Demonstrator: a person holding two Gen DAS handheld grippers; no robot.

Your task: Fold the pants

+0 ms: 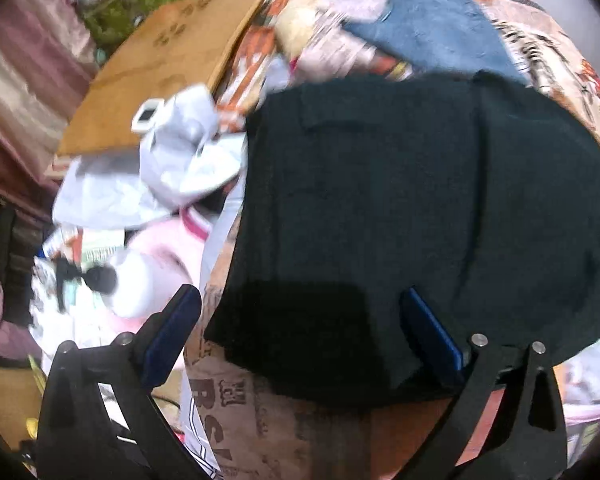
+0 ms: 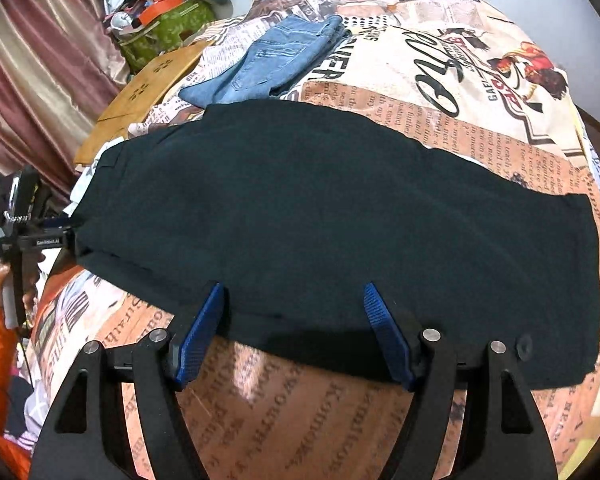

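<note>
Dark, near-black cloth, the pants point(image 2: 320, 216) lie spread flat across a bed covered by a newspaper-print sheet point(image 2: 440, 128), already doubled so that they make one long band running from the left end to the right. Their near edge sits just ahead of the right tool point(image 2: 294, 308), whose blue pads point(image 2: 198, 332) stand apart with the hem line between them but not pressed; nothing is clamped. In the left wrist view the left tool point(image 1: 300, 320) hangs over the near left corner of the same garment, its jaws as wide apart as they go and empty, one finger over the cloth and the other over the sheet beside it. In the right view that left tool shows at the garment's left end, held by a hand point(image 2: 4, 280) in an orange sleeve.

Judging from this, the step in hand is the reach for the near edge ahead of another fold. The next move calls for both tools to drop onto that edge, pinch every layer and carry it across evenly.

Beyond the pants lie folded blue jeans point(image 2: 272, 60); a cardboard sheet point(image 1: 156, 68) and loose pale clothes point(image 1: 172, 160) crowd the left side.
</note>
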